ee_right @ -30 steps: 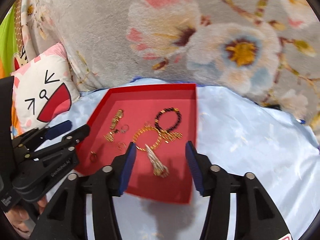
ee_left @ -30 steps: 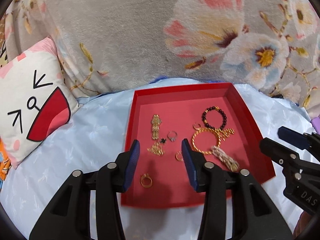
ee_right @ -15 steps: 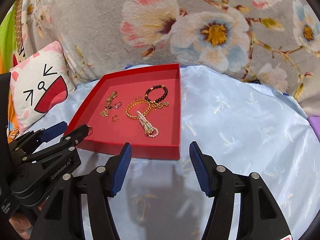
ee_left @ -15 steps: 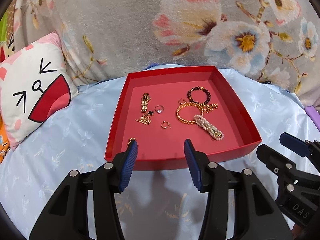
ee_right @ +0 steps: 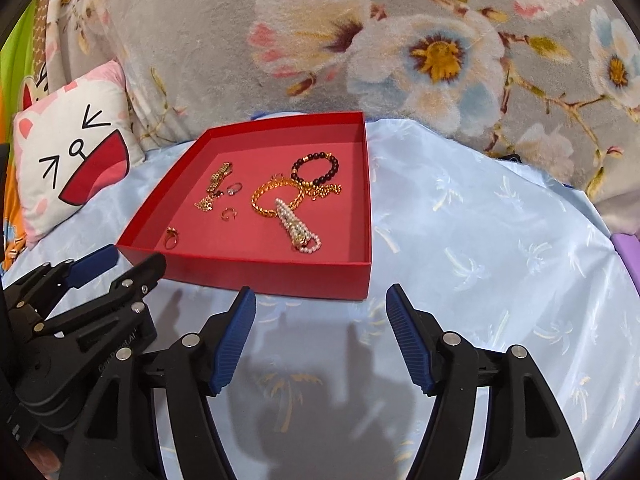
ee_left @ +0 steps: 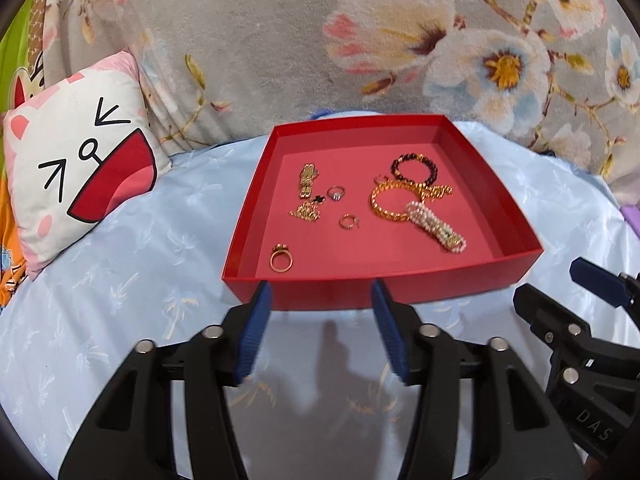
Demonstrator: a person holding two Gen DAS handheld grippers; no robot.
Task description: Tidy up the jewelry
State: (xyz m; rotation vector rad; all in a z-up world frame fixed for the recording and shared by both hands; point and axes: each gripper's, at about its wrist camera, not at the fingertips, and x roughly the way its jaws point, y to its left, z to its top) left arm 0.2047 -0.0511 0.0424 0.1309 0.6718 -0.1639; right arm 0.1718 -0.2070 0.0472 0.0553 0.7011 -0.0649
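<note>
On the pale blue bedsheet (ee_left: 152, 264) sits a shallow red tray (ee_left: 400, 290) with all the visible jewelry inside it: a gold watch band (ee_left: 307, 180), a tangled gold chain (ee_left: 306, 211), a stone ring (ee_left: 336, 193), a small hoop earring (ee_left: 349, 222) and a gold ring (ee_left: 281, 259) toward the left; a dark beaded bracelet (ee_left: 414, 166), a gold chain bracelet (ee_left: 390, 202) and a pearl piece (ee_left: 436, 226) overlapping toward the right. Both tongs hang just short of the tray's near wall, the left gripper (ee_left: 318, 332) and right gripper (ee_right: 320, 336) alike spread wide and holding nothing. The pieces lie gathered yet loosely grouped, which fits either sorting under way or a finished layout, and I cannot tell which. Any further pick would call for a narrow, low pinch, since rings lie flat and the bracelets overlap. Around stand a cat-face cushion (ee_left: 76, 176) and a floral blanket (ee_left: 280, 40), both clear of the tray.
</note>
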